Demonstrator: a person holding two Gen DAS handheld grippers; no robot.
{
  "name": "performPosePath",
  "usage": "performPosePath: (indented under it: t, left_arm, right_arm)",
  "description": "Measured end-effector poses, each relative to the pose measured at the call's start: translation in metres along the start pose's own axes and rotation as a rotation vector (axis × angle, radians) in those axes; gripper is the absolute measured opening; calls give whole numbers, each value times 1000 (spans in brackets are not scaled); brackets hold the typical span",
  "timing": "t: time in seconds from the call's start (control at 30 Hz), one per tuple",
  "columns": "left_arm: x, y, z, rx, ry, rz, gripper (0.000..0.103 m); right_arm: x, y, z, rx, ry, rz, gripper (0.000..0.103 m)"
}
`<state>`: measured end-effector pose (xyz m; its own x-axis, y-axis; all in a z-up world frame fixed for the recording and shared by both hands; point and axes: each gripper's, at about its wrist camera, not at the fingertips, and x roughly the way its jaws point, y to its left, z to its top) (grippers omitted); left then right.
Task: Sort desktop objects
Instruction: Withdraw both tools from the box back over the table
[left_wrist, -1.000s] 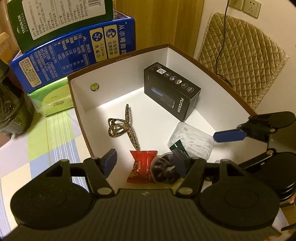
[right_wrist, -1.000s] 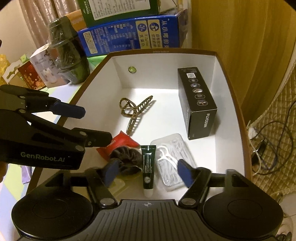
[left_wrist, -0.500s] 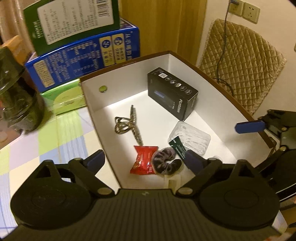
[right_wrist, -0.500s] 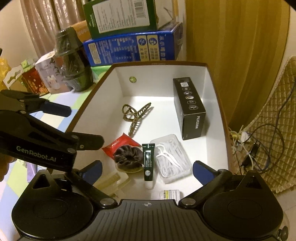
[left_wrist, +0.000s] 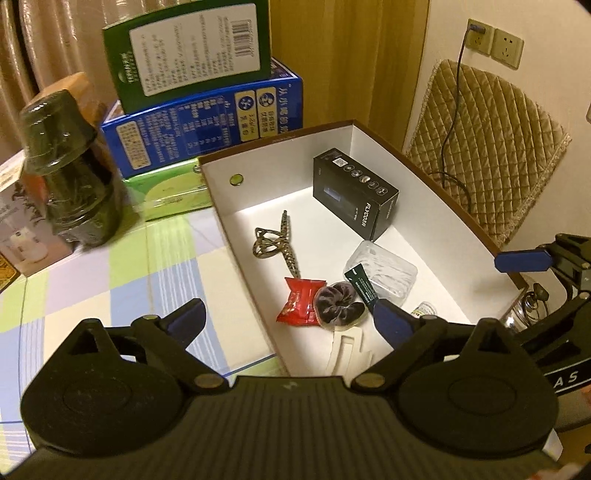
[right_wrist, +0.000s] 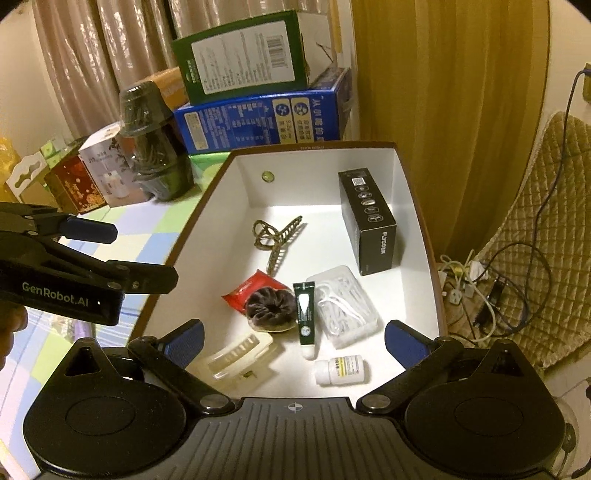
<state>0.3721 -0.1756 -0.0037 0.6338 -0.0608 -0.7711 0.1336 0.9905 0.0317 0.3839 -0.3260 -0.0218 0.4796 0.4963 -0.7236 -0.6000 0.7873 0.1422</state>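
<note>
Blue-padded, both tools hang wide open and empty over the near end of a white box (right_wrist: 413, 206): right tool (right_wrist: 293, 338), left tool (left_wrist: 288, 323). Nearest lie a cream hair clip (right_wrist: 236, 360) and pill bottle (right_wrist: 341, 370); beyond, a scrunchie (right_wrist: 271, 308), a green tube (right_wrist: 306, 317); farthest, a black carton (right_wrist: 367, 219).

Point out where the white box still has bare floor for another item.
Bare floor in the box: the far strip between the hair claw and black carton. Crowded: the near half, around the scrunchie, tube, floss case and bottle.
</note>
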Motion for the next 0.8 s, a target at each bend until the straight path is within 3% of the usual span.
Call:
performPosePath:
  t: [0.8]
  left_arm:
    - [-74, 17, -72, -58, 2, 32, 96]
  right_arm:
    - [-47, 54, -39, 22, -12, 20, 101]
